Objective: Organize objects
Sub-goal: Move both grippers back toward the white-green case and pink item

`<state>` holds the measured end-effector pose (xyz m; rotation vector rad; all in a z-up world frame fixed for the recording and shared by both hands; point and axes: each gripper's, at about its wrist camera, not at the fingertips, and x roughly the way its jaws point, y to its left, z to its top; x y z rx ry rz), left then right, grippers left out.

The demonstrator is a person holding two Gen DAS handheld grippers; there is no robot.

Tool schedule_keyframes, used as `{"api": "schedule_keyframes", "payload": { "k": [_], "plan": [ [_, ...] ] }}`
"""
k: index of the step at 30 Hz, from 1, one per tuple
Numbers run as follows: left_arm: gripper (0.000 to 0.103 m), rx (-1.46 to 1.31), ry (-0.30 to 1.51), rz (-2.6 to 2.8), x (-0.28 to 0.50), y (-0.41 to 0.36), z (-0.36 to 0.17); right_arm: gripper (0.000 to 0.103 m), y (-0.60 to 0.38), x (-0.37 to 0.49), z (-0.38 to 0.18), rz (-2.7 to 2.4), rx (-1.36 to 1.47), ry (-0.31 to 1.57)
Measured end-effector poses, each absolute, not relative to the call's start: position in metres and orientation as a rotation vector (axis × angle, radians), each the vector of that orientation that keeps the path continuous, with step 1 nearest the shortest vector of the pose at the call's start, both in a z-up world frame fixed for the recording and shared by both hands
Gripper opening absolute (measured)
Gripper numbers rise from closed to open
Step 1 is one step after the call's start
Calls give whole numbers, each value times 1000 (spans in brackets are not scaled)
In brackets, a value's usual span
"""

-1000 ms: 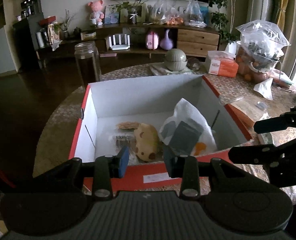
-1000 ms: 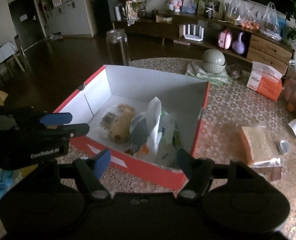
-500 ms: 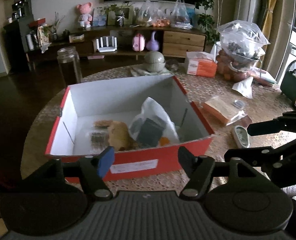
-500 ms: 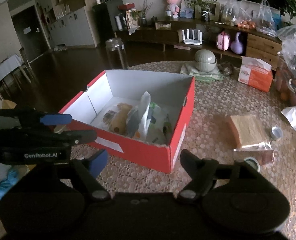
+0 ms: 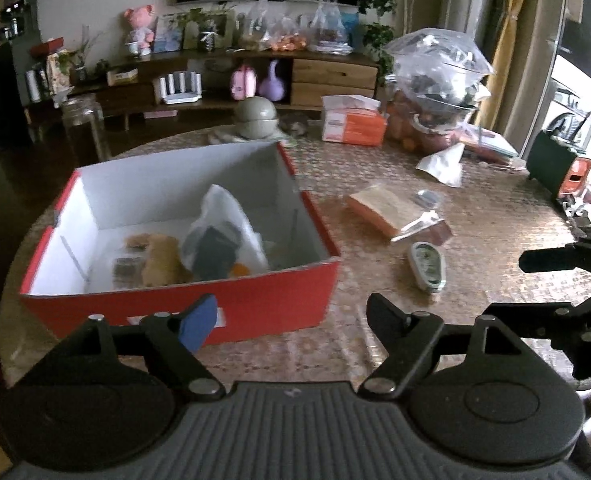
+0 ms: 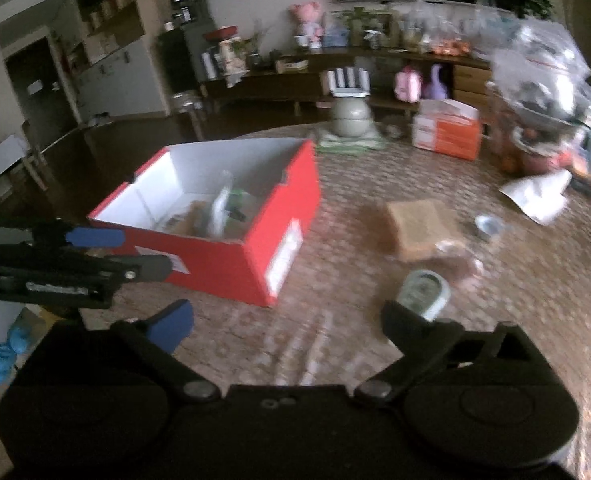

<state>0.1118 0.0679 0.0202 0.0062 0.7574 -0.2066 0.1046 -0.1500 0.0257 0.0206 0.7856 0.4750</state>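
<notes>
Both grippers have been swung away from the red cardboard box [image 5: 183, 304] toward the loose items on the round table [image 5: 495, 240]; earlier the box filled each view, now it is seen off to the left side. Left gripper [image 5: 291, 316] jaws are opening and nothing is seen between them. Right gripper [image 6: 287, 320] jaws are also opening, spread wide, with nothing held.

Inside the box a white plastic bag [image 5: 223, 232], a tan plush toy [image 5: 161, 260] and small packets are already stowed. Left on the table, toward its near edge, lies a small oval green-and-white case [image 5: 427, 266]; just beyond it, a flat packet in clear wrap [image 5: 395, 210], and a little round cap [image 5: 427, 198] near that.

The oval case is judged the next pick, since it lies just ahead of the right gripper's far finger. A good grasp would be made across its narrow width, with the jaws lowered until the pads straddle it, then closed gently so it is not skidded over the patterned tablecloth.

The right wrist view is smeared by motion, so labels cannot be read. What sits under the bag in the box is hidden. The right gripper is cut off at the edge of the left view.
</notes>
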Motion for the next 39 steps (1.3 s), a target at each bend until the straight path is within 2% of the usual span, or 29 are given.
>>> {"api": "schedule_keyframes", "payload": {
  "k": [8, 14, 16, 24, 39],
  "plan": [
    [82, 15, 765, -265, 114, 33, 11, 103, -203, 104, 12, 382, 62, 810],
    [94, -7, 780, -300, 120, 9, 1, 103, -228, 109, 8, 328, 42, 798],
    [103, -3, 768, -300, 123, 0, -3, 103, -234, 113, 5, 319, 34, 798],
    [103, 0, 747, -333, 138, -36, -23, 103, -261, 142, -8, 242, 44, 825],
    [103, 24, 851, -359, 198, -95, -77, 102, -268, 218, -44, 208, 35, 871]
  ]
}}
